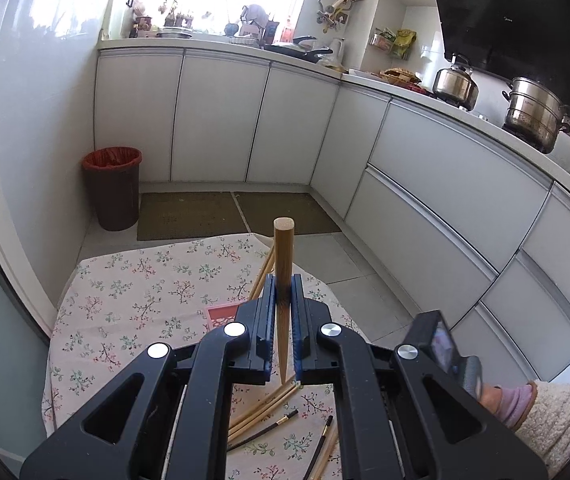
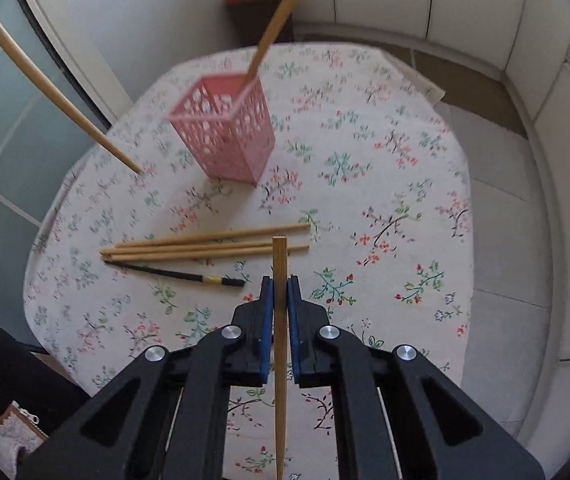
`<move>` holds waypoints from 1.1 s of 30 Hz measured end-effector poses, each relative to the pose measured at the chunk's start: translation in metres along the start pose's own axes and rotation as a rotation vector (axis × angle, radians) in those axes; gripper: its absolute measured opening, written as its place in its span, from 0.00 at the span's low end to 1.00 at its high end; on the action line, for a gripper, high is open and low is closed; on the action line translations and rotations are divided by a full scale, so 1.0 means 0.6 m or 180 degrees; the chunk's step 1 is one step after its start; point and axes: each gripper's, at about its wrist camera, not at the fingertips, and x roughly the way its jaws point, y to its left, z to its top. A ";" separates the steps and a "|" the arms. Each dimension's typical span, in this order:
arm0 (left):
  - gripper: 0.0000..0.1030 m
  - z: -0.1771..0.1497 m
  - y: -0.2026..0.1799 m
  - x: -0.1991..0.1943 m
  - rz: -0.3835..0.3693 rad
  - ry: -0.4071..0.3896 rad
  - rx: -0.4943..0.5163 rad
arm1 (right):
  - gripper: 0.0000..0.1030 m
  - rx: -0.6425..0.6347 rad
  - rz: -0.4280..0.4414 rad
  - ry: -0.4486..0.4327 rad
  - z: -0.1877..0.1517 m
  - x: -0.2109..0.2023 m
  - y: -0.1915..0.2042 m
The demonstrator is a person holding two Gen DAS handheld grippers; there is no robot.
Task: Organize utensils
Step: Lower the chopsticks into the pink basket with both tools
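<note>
Both grippers are clamping one bamboo chopstick each. Seen from the left wrist, the left gripper (image 1: 283,296) is pinching a bamboo chopstick (image 1: 283,264) between its blue pads, thick end rising at centre frame, tip pointing back toward the camera. At left of that frame a brown bin (image 1: 113,188) is standing on the floor beyond the floral tablecloth (image 1: 145,288); at lower right a sleeved hand (image 1: 525,404) is showing.

Seen from the right wrist, a loose-looking chopstick (image 2: 57,96) is crossing the upper left. Right of it, the pink basket (image 2: 225,128) is standing upright, holding one leaning chopstick (image 2: 277,28). Below, three bamboo chopsticks (image 2: 205,245) and a black chopstick (image 2: 181,275) are lying side by side. Just right of them, the right gripper (image 2: 280,292) is squeezing its own chopstick (image 2: 279,344), whose end is overlapping the lying ones in the frame.
</note>
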 end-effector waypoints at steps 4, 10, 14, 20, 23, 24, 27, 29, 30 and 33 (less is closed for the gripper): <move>0.06 0.009 -0.008 -0.021 0.0011 -0.0110 0.0013 | 0.07 0.0175 0.0147 -0.0647 0.013 -0.114 0.013; 0.06 0.026 -0.013 -0.032 0.0066 -0.0215 -0.0008 | 0.07 0.0169 0.0315 -0.1365 0.063 -0.250 0.055; 0.06 0.048 -0.008 -0.023 0.0218 -0.0317 -0.0018 | 0.07 0.0174 0.0340 -0.1804 0.111 -0.322 0.075; 0.06 0.077 0.012 0.020 0.0428 -0.0440 -0.0080 | 0.07 0.0194 0.0204 -0.2267 0.192 -0.343 0.093; 0.06 0.081 0.026 0.055 0.0514 -0.0414 -0.0104 | 0.07 0.0174 0.0112 -0.2338 0.221 -0.317 0.097; 0.06 0.080 0.032 0.065 0.0549 -0.0405 -0.0114 | 0.07 0.0173 0.0094 -0.2345 0.224 -0.309 0.102; 0.06 0.072 0.046 0.104 0.0654 -0.0336 -0.0095 | 0.07 0.0171 0.0043 -0.2306 0.242 -0.264 0.103; 0.07 0.060 0.059 0.134 0.0662 -0.0259 -0.0139 | 0.07 0.0195 0.0022 -0.2274 0.248 -0.233 0.100; 0.07 0.054 0.064 0.145 0.0657 -0.0224 -0.0140 | 0.07 0.0198 0.0004 -0.2264 0.251 -0.217 0.099; 0.17 0.035 0.075 0.179 0.0669 -0.0030 -0.0110 | 0.07 0.0246 0.0028 -0.2220 0.254 -0.181 0.094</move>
